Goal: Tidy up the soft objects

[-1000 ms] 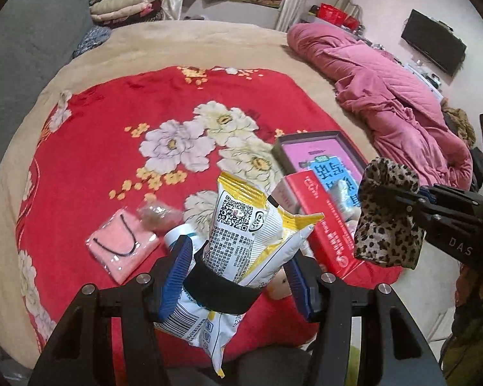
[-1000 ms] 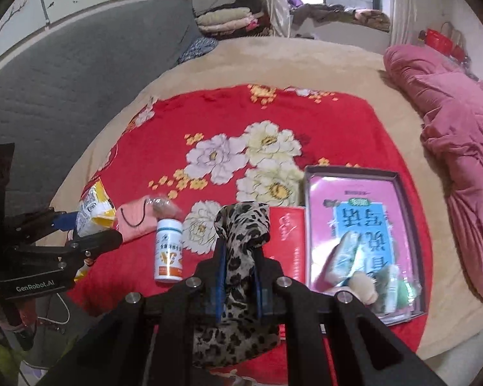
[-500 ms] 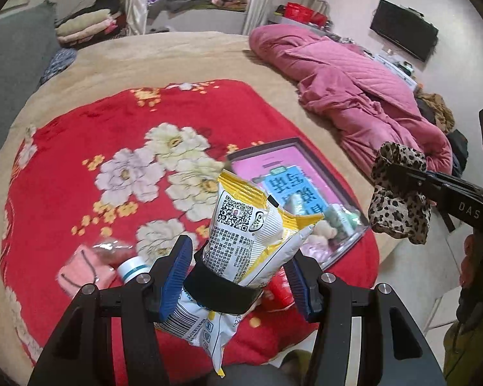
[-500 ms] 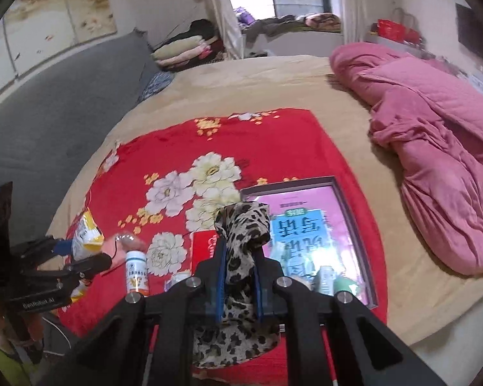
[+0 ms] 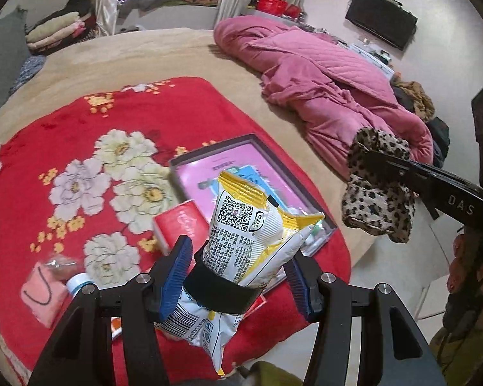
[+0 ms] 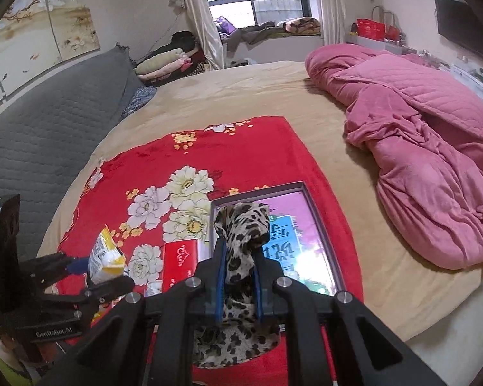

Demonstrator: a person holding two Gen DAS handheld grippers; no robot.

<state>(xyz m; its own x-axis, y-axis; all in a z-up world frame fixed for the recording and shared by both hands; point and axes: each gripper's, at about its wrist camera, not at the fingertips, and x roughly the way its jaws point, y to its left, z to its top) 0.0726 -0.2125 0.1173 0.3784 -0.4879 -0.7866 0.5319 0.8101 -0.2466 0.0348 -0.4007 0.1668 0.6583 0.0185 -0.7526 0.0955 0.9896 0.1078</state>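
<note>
1. Left gripper (image 5: 238, 276) is up above the near edge of the red blanket (image 5: 32, 167), clamped on a snack bag (image 5: 248, 234). The blue pads (image 5: 175, 276) stand a little apart from the bag's sides, while a black band between them wraps its waist.
2. The bag stands upright, its yellow crimped top and QR code facing the camera and its lower end hanging below the fingers.
3. Right gripper (image 6: 239, 276) is pinched tight on a leopard cloth (image 6: 244, 244); the fabric bunches above the pads and droops in a fold beneath them.
4. From the left camera, that cloth (image 5: 378, 189) hangs far right, off the bed's edge and over the floor.
5. On the blanket, beyond the bag: a tray (image 5: 238, 138) with a pink and blue liner, partly hidden by the bag.
6. Just left of the tray lies a red box (image 5: 177, 225).
7. Near left: a pink pouch (image 5: 42, 296) with a black cord, a small clear packet (image 5: 59, 262) touching its far edge, and a white bottle (image 5: 77, 281) just beside it.
8. Far right on the tan bed, a pink quilt (image 6: 418, 128) lies in a heap, well apart from the blanket.
</note>
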